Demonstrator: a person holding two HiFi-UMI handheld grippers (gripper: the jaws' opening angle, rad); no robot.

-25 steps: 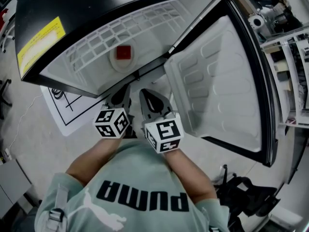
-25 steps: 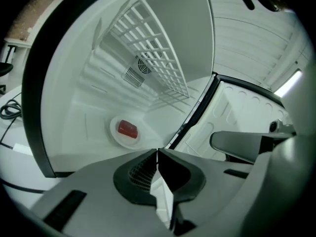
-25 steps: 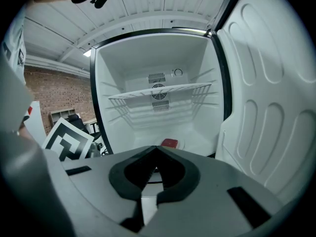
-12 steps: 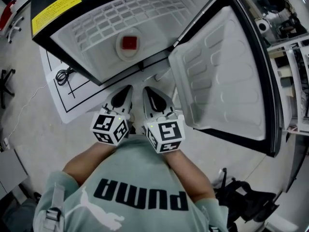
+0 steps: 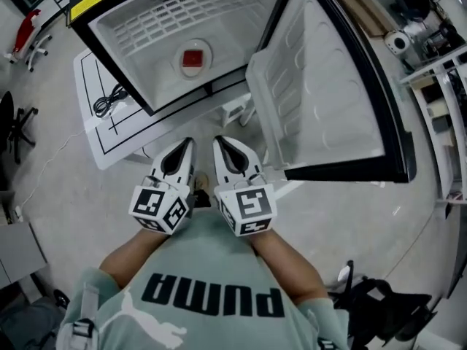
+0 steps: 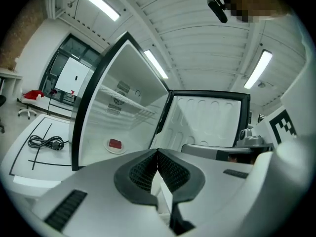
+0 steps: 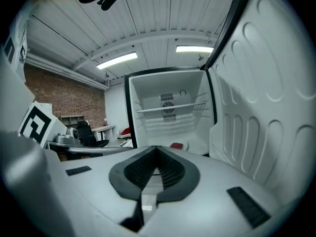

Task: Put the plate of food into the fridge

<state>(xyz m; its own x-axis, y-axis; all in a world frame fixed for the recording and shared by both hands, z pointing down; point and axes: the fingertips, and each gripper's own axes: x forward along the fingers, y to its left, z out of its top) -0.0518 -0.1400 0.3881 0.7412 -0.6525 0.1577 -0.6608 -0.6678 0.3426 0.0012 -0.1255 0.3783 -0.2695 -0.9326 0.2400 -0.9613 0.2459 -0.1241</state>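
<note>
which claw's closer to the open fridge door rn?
Right. The right claw sits beside the lower corner of the fridge door. The left claw is on the right claw's other side, further from the door.

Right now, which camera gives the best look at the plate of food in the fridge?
The head view: it looks down on the whole plate of food, red food in the middle, on the fridge floor. The left gripper view shows it small and side-on; the right gripper view shows only part.

Fridge liner (image 5: 139,64) was smooth, glossy white plastic. Left tongs (image 6: 157,153) had matt grey plastic shell, black ribbed pads (image 6: 143,172).
</note>
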